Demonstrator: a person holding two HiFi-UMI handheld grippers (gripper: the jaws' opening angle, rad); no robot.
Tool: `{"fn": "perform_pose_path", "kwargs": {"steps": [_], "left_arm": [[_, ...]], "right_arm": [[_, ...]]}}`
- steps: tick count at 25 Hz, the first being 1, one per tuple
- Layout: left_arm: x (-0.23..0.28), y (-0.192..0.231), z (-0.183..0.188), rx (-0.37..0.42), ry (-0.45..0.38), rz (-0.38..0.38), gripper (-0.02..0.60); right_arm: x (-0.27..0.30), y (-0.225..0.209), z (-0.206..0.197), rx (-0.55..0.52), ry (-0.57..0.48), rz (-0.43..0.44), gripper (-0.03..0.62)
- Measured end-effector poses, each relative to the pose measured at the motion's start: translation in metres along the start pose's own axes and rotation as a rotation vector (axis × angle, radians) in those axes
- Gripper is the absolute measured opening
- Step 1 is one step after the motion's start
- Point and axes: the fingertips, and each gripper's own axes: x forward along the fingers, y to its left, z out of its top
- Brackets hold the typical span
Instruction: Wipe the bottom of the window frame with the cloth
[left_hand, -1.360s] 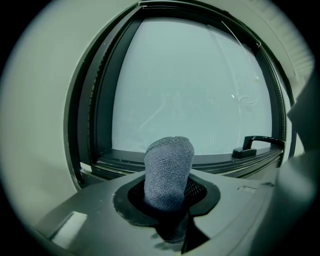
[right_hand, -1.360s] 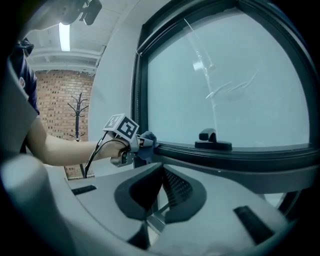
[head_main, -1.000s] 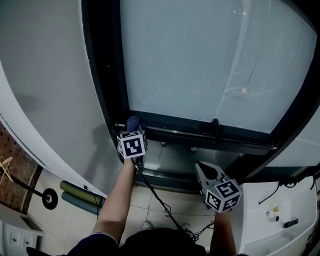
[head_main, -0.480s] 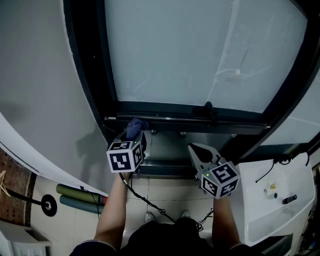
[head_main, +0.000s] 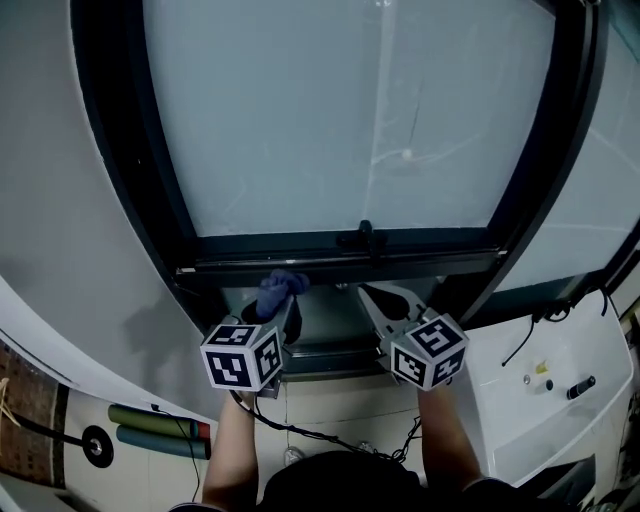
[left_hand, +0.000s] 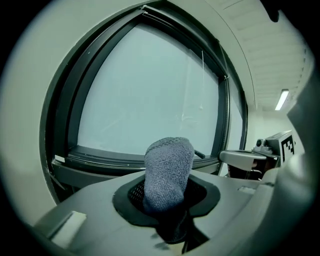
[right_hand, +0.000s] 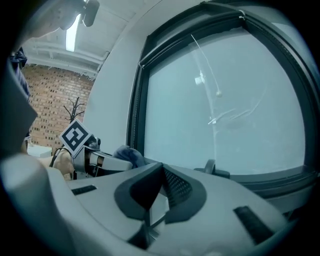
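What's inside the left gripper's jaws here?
A bunched blue-grey cloth stands up between the jaws of the left gripper, which are shut on it. Its lower end is buried in the grip, so how much is folded inside cannot be seen.

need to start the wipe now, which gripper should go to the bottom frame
Left. The left gripper is shut on the blue cloth, close to the bottom of the window frame. The right gripper is shut and empty.
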Motion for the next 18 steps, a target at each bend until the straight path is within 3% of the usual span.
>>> {"fn": "perform_pose_path", "kwargs": {"steps": [7,18], "left_arm": [[0.012,-0.031,-0.007,0.038,0.030,-0.011,0.124],[0.024,-0.049,-0.005,0.081,0.050,-0.011,0.126]], "right_arm": [[-0.015,-0.032,-0.009,0.055,-0.014,-0.041,0.000],[-0.025,-0.046,-0.011,0.066,-0.028,-0.040,0.000]]}}
